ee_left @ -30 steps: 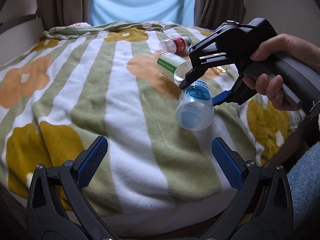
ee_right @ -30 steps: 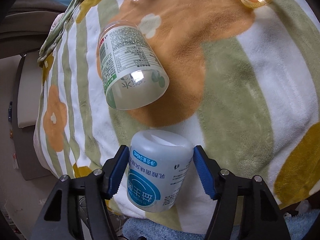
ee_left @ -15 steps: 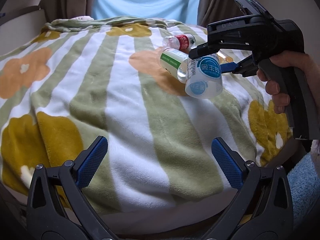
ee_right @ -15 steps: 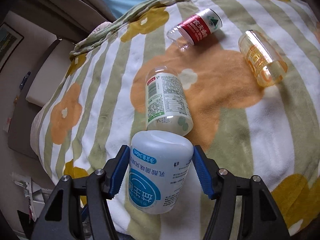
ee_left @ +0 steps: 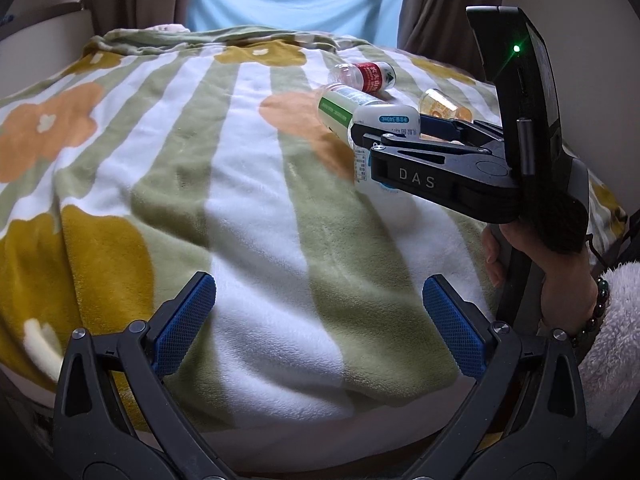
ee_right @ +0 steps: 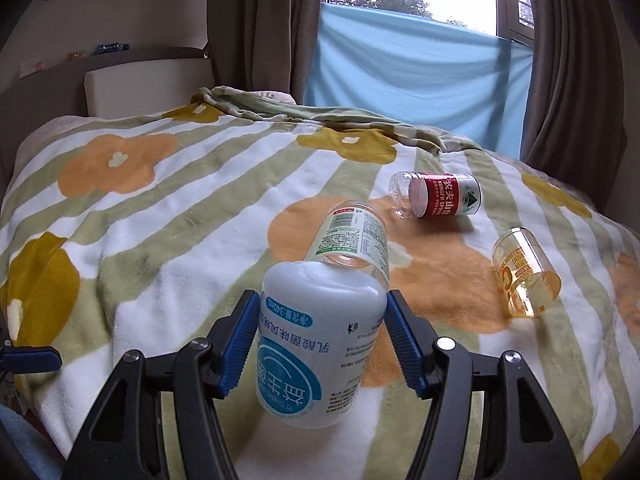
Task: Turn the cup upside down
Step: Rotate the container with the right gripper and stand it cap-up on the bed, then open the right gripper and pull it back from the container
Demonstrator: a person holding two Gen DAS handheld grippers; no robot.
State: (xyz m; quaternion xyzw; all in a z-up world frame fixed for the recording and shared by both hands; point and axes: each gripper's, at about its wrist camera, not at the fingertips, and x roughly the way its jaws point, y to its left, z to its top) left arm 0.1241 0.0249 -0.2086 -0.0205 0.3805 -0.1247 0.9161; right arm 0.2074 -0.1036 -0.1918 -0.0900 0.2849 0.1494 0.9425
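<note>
"DAS" on right gripper (ee_left: pixel 400 128); "340mL" on white cup (ee_right: pixel 320 344)

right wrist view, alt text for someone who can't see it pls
The right claw grips a white cup with blue print, closed end up, above a flower-patterned blanket. Three clear cups lie on their sides behind it.

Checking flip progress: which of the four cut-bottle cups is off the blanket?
The white cup with blue print, clamped in the right gripper; the green-labelled, red-labelled and amber cups lie on their sides.
</note>
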